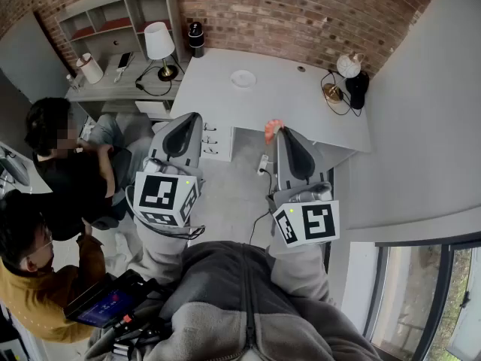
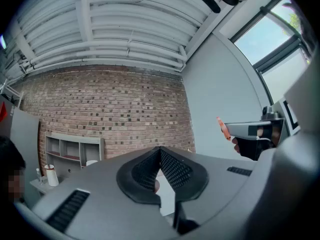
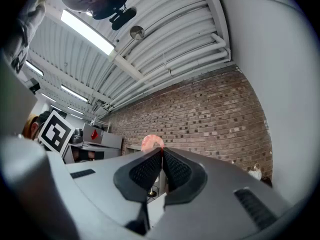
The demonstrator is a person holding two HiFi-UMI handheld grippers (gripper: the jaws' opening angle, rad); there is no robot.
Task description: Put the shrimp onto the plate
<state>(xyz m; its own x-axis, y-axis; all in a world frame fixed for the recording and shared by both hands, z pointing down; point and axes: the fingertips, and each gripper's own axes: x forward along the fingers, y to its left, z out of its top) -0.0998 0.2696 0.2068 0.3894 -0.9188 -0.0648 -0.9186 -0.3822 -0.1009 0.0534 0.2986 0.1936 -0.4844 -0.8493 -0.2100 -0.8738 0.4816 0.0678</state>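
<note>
A pink-orange shrimp (image 1: pixel 273 129) sticks out from the tips of my right gripper (image 1: pixel 279 131), which is shut on it; in the right gripper view the shrimp (image 3: pixel 152 143) curls just above the closed jaws of my right gripper (image 3: pixel 161 152). My left gripper (image 1: pixel 189 119) is held up beside it, its jaws shut with nothing between them, as the left gripper view (image 2: pixel 160 151) shows. A small white plate (image 1: pixel 243 78) lies on the white desk (image 1: pixel 301 111) well beyond both grippers. From the left gripper view the shrimp (image 2: pixel 223 127) shows at the right gripper's tip.
A white lamp (image 1: pixel 159 47) and a dark cylinder (image 1: pixel 196 40) stand at the desk's back left. A round lamp and cables (image 1: pixel 347 77) sit at its right. Two seated people (image 1: pixel 52 171) are at the left. A brick wall (image 1: pixel 301 13) runs behind.
</note>
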